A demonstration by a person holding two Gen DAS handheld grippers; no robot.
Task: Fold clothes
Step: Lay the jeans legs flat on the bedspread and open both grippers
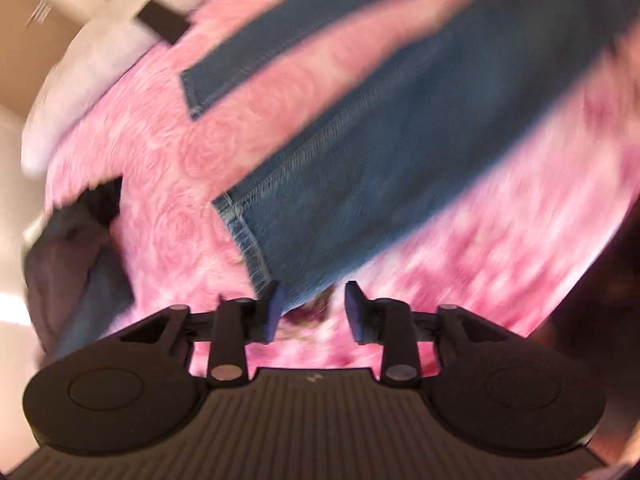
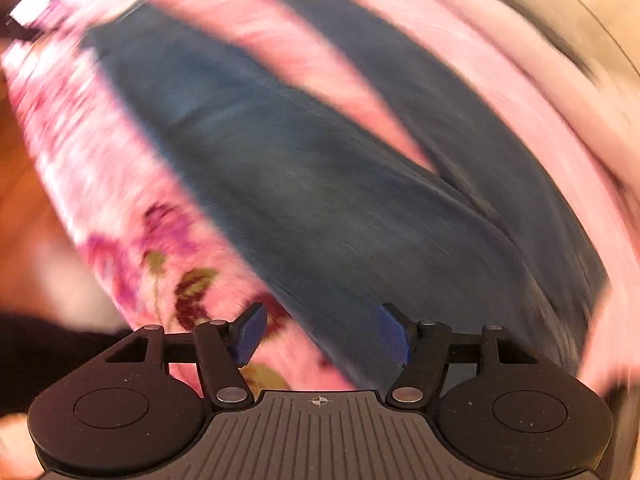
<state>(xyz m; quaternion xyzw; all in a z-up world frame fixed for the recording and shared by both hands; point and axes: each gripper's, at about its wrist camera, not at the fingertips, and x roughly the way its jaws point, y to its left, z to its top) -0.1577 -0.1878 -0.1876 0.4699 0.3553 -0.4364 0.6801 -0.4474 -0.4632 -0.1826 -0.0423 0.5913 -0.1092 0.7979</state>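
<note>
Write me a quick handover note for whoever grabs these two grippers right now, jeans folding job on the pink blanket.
Left gripper: open, nothing between the pads, above the hem end of one jeans leg.
Right gripper: open, empty, above the edge of the jeans near the blanket's flowered border.
Jeans: lying flat on the pink blanket, both legs spread apart in a V, blanket showing between them. Both views are motion-blurred.
Other clothes: a dark garment sits at the blanket's edge in the left wrist view.
Done: jeans laid out, no fold visible yet.
Left: bring one leg over the other, then fold lengthwise; likely the dark garment after.
</note>
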